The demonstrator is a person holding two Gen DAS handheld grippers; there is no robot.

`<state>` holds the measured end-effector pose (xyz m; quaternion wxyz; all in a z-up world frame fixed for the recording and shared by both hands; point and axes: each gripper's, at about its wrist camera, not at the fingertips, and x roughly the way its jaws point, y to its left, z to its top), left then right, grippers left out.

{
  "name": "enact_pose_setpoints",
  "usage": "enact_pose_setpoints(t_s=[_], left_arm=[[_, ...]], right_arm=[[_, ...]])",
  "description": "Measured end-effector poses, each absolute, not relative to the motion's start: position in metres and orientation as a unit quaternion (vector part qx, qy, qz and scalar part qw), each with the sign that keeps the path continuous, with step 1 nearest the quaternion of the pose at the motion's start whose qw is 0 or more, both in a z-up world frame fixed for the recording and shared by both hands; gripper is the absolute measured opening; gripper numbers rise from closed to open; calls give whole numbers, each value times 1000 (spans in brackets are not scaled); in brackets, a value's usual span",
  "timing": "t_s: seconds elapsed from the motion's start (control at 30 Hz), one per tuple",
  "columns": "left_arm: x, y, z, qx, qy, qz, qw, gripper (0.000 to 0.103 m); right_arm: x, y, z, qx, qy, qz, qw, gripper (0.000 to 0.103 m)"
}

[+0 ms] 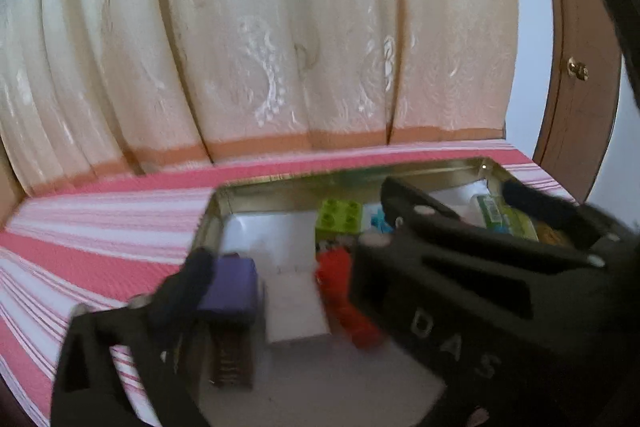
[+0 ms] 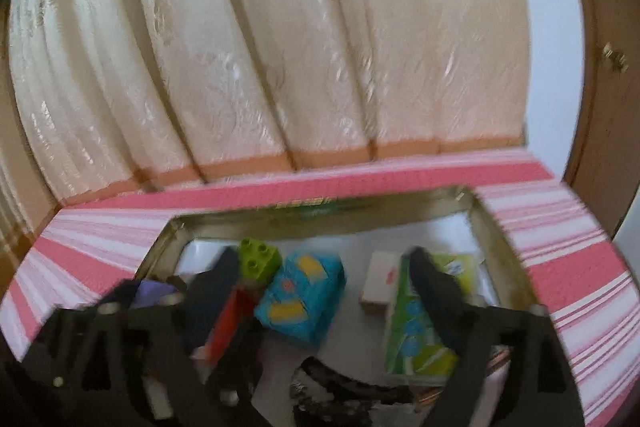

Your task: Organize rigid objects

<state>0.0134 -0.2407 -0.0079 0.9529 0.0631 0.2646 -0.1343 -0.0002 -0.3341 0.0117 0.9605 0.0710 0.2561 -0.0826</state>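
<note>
A metal tin tray (image 1: 352, 177) (image 2: 320, 205) lined with white paper lies on a pink-striped cloth. In it are a green toy brick (image 1: 340, 217) (image 2: 258, 259), a red piece (image 1: 346, 291) (image 2: 228, 319), a blue patterned box (image 2: 300, 299), a small white box (image 2: 378, 283) and a green carton (image 2: 416, 323). My left gripper (image 1: 296, 227) is open over the tray; a purple block (image 1: 230, 283) sits against its left finger (image 1: 188, 283). My right gripper (image 2: 320, 259) is open above the blue box. The other gripper's black body (image 2: 132, 343) covers the tray's left part in the right wrist view.
A cream patterned curtain (image 1: 260, 47) hangs right behind the cloth (image 1: 88, 235). A brown wooden door (image 1: 580, 75) with a knob stands at the right. A dark patterned item (image 2: 344, 387) lies at the tray's near edge.
</note>
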Motion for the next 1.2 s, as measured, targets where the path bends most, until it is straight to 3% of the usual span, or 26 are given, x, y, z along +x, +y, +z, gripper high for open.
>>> enact_pose_setpoints(t_s=[0.63,1.2], left_arm=[[1,-209,-4,16,237,-115,965,103],[-27,-204,3,41,190,-107,975,103]], right_arm=[[-38,-347,15,107,201,-145,963,96],[-75,-334,16,58,142,-193,969,96]])
